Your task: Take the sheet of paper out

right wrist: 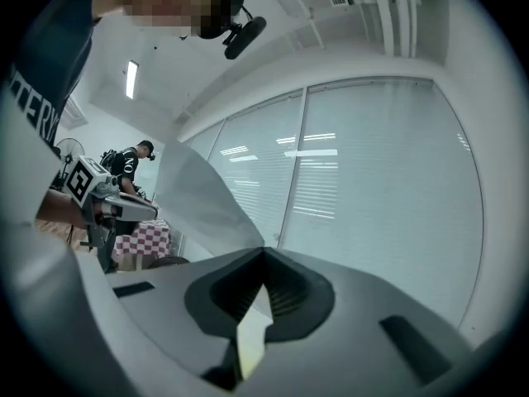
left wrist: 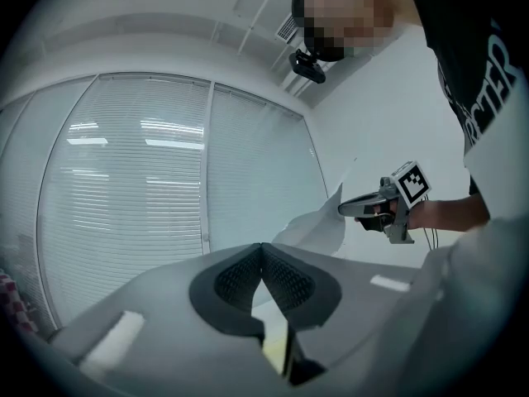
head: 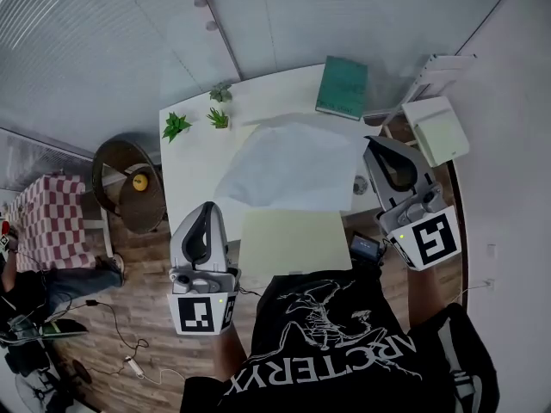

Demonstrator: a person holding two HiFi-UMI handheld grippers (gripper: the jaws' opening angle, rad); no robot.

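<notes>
White table (head: 191,175) on a wood-plank floor (head: 146,274), seen from above.
Far left corner: three small green potted plants (first plant (head: 175,126) nearest the left edge, second plant (head: 218,118) just beside it, third plant (head: 221,92) behind that). Far right corner: green book (head: 342,87) lying flat, well apart from the plants. Near edge: pale yellow sheet (head: 294,241) lying flat, roughly square to the table's sides.

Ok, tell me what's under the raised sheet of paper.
Below the sheet of paper, only the white table shows around its edges, with a pale yellow folder by its near edge. The tabletop directly beneath is covered.
</notes>
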